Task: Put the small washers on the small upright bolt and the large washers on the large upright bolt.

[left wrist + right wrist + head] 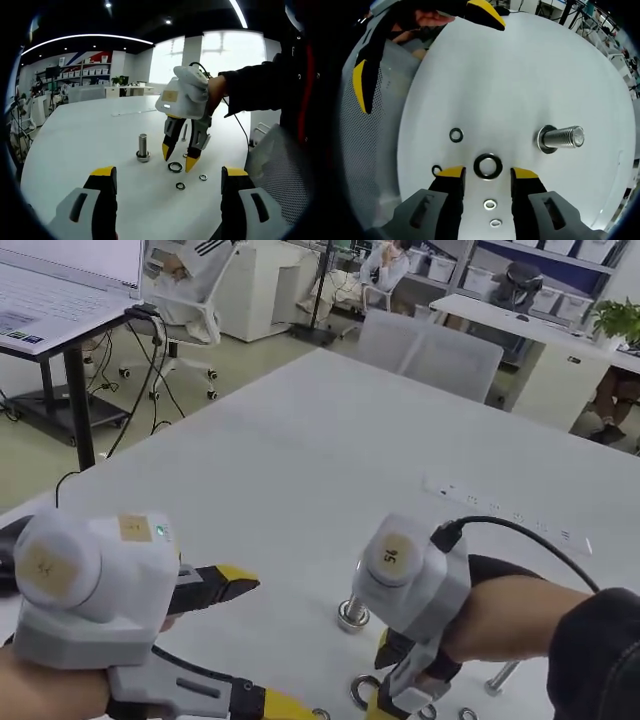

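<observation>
Steel large washer [487, 166] on worktop [520, 75], lay between parted jaws of right hand-held gripper [178, 158], left hand-held gripper [268, 645] stood open.

large bolt [560, 138] upright | large washer [487, 166] flat near it | small washers [456, 134] scattered flat

White table [330, 440]; laptop [50, 290] far left; grey chair [430, 350] behind; possibly power strip [510, 512].

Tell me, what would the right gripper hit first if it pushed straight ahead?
Probably the large washer on the white table, lying between the right gripper's open fingers; depth is unclear.
</observation>
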### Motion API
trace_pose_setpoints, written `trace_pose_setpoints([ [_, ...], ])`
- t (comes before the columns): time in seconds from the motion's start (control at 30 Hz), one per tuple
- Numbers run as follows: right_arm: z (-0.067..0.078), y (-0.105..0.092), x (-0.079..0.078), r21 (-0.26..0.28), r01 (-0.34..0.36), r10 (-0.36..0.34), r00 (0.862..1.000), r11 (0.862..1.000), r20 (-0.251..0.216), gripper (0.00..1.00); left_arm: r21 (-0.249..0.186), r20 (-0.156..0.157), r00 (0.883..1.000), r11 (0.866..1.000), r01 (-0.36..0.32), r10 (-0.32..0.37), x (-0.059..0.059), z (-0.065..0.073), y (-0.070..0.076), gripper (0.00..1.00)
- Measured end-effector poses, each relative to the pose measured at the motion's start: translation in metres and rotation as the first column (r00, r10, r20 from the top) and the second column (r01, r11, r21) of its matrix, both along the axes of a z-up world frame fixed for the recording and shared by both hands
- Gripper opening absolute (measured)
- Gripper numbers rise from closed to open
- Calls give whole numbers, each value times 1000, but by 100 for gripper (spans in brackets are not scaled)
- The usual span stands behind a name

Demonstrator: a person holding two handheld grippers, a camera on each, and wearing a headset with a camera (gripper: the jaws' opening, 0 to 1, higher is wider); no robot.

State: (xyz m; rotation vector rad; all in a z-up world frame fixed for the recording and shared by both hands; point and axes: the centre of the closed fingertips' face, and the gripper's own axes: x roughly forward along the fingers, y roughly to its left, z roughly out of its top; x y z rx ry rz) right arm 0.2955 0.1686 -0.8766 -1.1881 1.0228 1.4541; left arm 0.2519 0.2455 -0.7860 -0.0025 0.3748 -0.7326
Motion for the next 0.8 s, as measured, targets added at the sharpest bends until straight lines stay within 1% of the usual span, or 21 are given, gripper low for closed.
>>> trace_pose_setpoints([
  [0.13,0,1,0,2,-7,7,1000,1000,10,37,1,-1,1000,1000,2,-2,1,-1,-1,86],
  [0.23,-1,1,1,-4,-22,22,999,1000,32,35,2,-1,1000,1000,3,-3,1,-1,-1,86],
  [0.67,-1,2,-3,-3,-19,20,999,1000,34,29,-2,0,1000,1000,2,-2,1,-1,-1,85],
  [0.73,-1,2,-3,-3,-19,19,999,1000,36,25,-1,1,1000,1000,1,-1,1,-1,-1,85],
  [0.8,-1,2,-3,-5,-22,22,999,1000,37,25,-3,1,1000,1000,0,0,1,-1,-1,85],
])
